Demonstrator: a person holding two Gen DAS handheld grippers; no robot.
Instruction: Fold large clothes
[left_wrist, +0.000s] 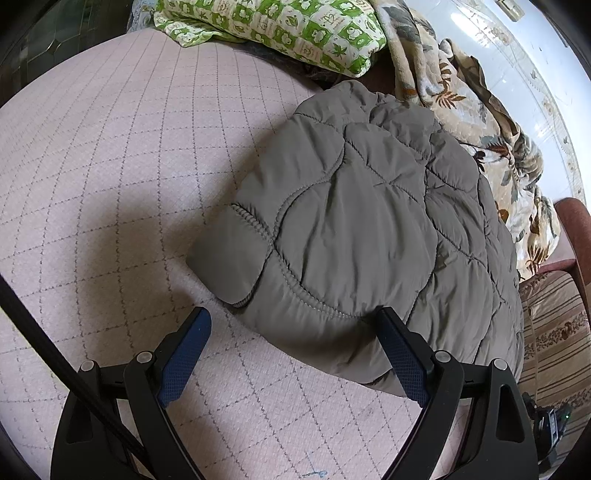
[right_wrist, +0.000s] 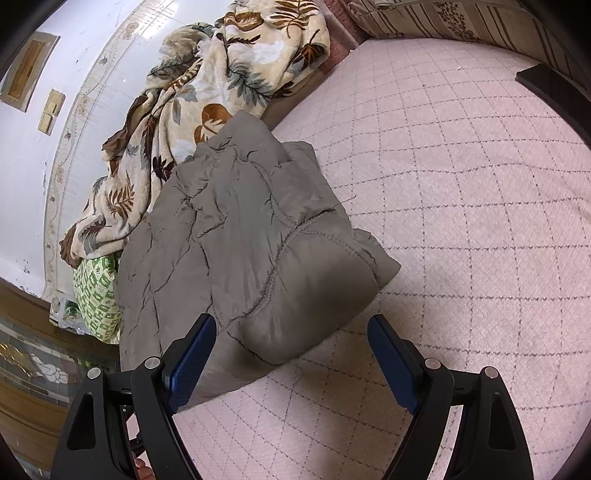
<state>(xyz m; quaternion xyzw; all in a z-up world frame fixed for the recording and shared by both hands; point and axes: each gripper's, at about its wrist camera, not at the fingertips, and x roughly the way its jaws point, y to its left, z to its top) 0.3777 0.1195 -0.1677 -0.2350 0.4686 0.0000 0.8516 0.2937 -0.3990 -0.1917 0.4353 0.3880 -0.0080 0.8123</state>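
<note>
While both claws hang spread and empty over the pink bed (left_wrist: 110, 166), the folded grey jacket (left_wrist: 369, 229) lies just ahead between them, right of the left claw (left_wrist: 291, 358), left of the right claw (right_wrist: 291, 363), long axis running toward the far blanket edge.

- The folded jacket (left_wrist: 369, 229) lies on the bed (left_wrist: 110, 184).
- A leaf-print blanket (left_wrist: 480, 122) lies heaped behind it, against the wall (right_wrist: 37, 184).
- A patterned pillow (left_wrist: 280, 29) lies beside the blanket.

Left tool (left_wrist: 291, 354) and right tool (right_wrist: 291, 354), black arms, blue textured pads, silver pivot screws
</note>
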